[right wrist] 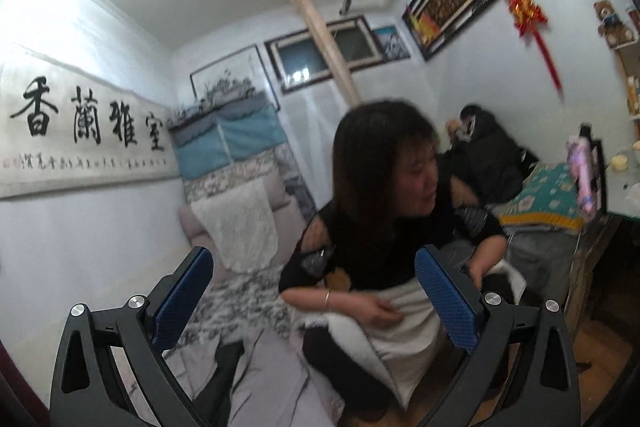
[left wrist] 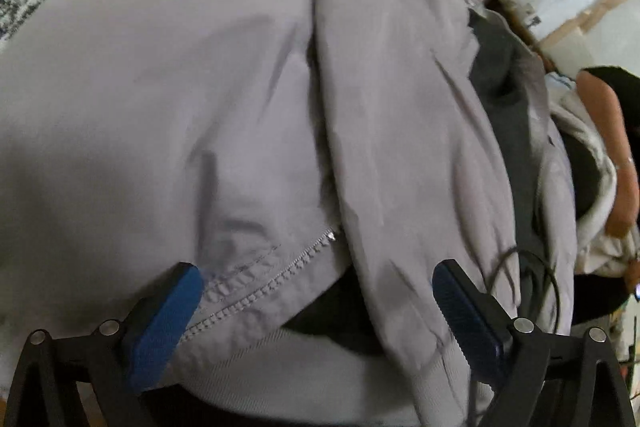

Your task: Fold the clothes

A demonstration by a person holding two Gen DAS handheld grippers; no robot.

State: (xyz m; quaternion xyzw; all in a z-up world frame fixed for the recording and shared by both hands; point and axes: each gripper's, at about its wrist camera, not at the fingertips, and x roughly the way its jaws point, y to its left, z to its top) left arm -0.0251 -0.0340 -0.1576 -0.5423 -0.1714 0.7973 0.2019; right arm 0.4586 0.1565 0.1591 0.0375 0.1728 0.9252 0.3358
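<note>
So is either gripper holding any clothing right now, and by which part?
Neither. The left gripper is open over the grey jacket, near its zipper. The right gripper is open in mid-air.

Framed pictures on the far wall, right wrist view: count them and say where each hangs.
3. An ink painting hangs leftmost above the blue cabinet, a dark-framed wide picture hangs mid-wall behind the pale pole, and a small blue picture hangs by the corner. The pole may hide more.

My left gripper and right gripper look alike: black angular frames with triangular cut-outs, round silver screws at the joints, and fingers faced with ribbed blue pads.
</note>
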